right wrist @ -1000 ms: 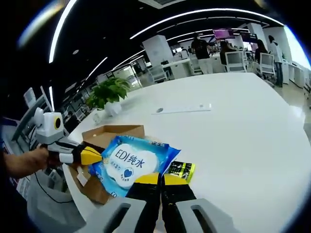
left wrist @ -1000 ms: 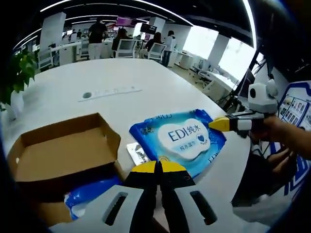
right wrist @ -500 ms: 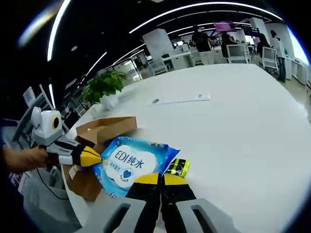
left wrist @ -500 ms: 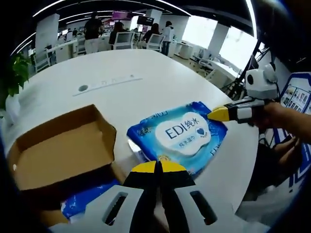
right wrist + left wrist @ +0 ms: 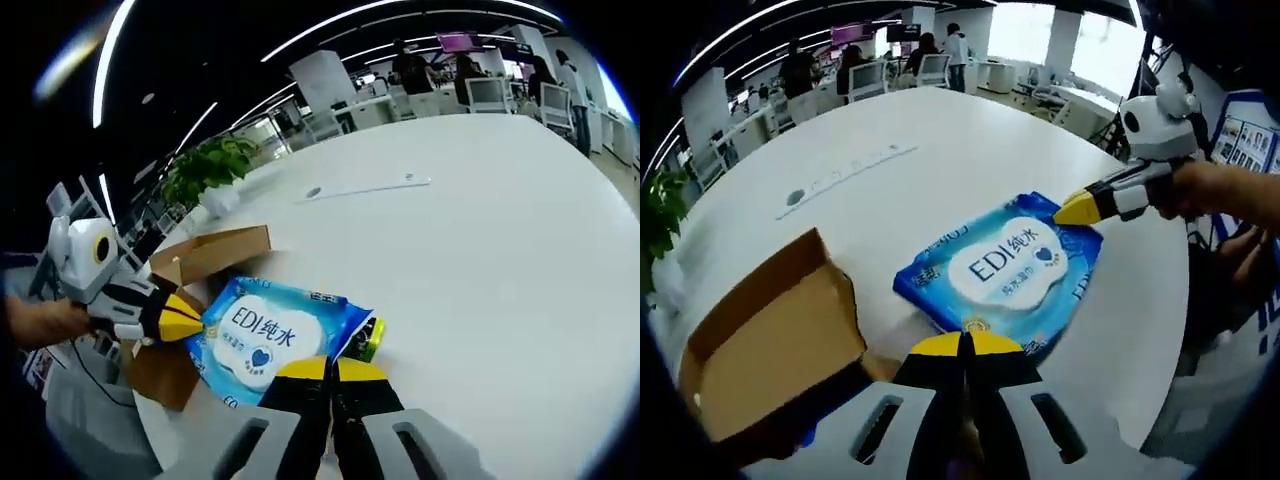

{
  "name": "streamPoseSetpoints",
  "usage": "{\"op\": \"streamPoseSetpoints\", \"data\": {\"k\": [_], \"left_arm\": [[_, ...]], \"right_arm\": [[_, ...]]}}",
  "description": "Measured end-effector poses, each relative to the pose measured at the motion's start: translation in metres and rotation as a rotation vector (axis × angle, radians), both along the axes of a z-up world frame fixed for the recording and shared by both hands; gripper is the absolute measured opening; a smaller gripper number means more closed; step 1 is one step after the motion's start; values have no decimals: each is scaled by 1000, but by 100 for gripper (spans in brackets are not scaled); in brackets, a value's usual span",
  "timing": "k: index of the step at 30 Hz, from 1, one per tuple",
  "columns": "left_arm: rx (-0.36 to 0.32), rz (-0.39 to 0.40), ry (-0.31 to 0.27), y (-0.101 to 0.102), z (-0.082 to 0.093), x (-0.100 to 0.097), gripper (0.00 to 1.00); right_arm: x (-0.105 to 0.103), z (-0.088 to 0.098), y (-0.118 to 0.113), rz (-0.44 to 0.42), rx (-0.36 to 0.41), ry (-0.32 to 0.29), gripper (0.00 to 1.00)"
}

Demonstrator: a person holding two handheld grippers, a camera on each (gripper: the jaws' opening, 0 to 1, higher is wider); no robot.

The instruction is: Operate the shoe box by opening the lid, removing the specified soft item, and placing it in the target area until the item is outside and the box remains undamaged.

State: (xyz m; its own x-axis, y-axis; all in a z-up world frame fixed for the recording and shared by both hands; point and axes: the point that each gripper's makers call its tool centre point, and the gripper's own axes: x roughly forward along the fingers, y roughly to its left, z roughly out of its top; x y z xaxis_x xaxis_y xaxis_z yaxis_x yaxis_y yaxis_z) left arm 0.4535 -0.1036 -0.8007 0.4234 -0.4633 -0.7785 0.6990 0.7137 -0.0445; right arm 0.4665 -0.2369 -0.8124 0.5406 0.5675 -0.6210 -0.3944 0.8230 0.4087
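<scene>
I see the white table (image 5: 940, 180) as the largest surface: it runs far ahead in both views, bare apart from a flat grey strip (image 5: 365, 187) well beyond the work area. Its curved edge passes close beside the pack on the person's side.

The shoe box (image 5: 770, 350) stands open at the left of the left gripper view, brown cardboard, flaps up, with a bare brown inner face showing. In the right gripper view the shoe box (image 5: 200, 262) sits behind and beside the pack, near the table edge.

The wipes pack (image 5: 1002, 270) is outside the box, over the table between both grippers. It is a soft blue pouch with a white cloud-shaped label reading "EDI" and a small blue heart. In the right gripper view the wipes pack (image 5: 270, 335) covers part of a small black-and-yellow item (image 5: 368, 338).

The left gripper (image 5: 962, 347) has its yellow-tipped jaws pressed together on the near edge of the pack. The right gripper (image 5: 331, 370) likewise clamps the opposite edge, jaws together.

Compared with one second ago, the pack sits further from the box, more white table shows between them, and the blue bag seen under the box flap is out of sight.
</scene>
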Motion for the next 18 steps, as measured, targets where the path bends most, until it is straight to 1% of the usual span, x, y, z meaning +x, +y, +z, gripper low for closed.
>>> {"op": "streamPoseSetpoints", "data": {"k": [5, 7, 9, 10, 12, 14, 18], "left_arm": [[66, -55, -26, 0, -5, -1, 0], [79, -69, -32, -1, -7, -1, 0], [118, -92, -48, 0, -7, -1, 0], [145, -112, -70, 2, -8, 1, 0], [167, -132, -83, 2, -9, 1, 0], [179, -144, -87, 2, -10, 0, 0], [163, -138, -74, 4, -10, 0, 0]], "right_arm": [[0, -7, 1, -3, 2, 7, 0], [0, -9, 1, -1, 2, 8, 0], [1, -9, 1, -2, 8, 2, 0], [2, -9, 1, -7, 18, 4, 0], [3, -9, 1, -7, 19, 0, 0], [5, -9, 2, -10, 19, -5, 0], [6, -9, 2, -23, 31, 3, 0]]}}
